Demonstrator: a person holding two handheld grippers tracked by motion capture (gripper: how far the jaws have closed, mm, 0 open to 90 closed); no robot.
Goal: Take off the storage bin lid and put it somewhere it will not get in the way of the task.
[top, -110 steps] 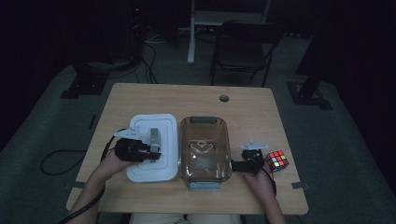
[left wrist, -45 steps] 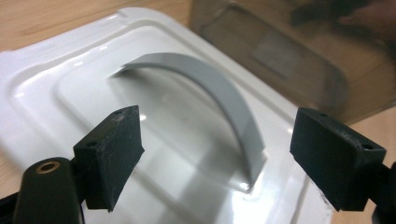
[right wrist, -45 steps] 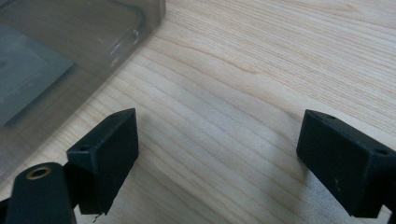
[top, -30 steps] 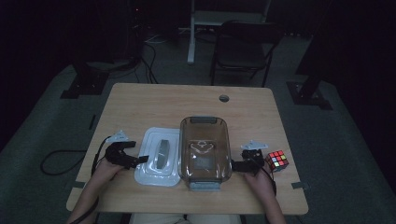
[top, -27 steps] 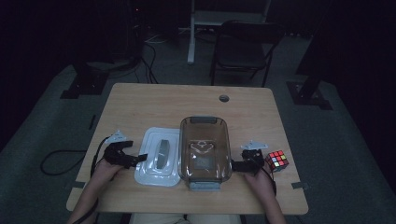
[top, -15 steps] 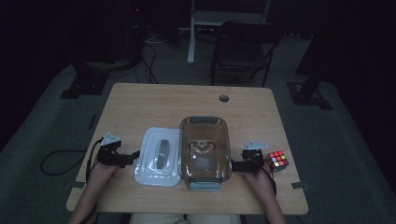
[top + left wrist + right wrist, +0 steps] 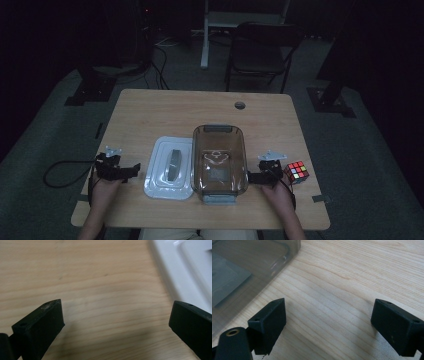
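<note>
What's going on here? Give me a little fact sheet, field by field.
Setting: wooden table in a dim room
Container: clear brown tub, lid off, mid-table
Lid: white, flat on the table, touching the tub's left side
Cube: colour puzzle cube, right of the right gripper
Left gripper: open, empty, just left of the lid
Right gripper: open, empty, beside the tub's right wall
Background: chair behind the table

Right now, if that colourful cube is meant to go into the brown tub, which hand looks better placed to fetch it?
Probably the right. The right gripper, jaws open, lies between the tub and the cube, close to both. The left gripper, also open, sits beyond the white lid, on the tub's far side.
</note>
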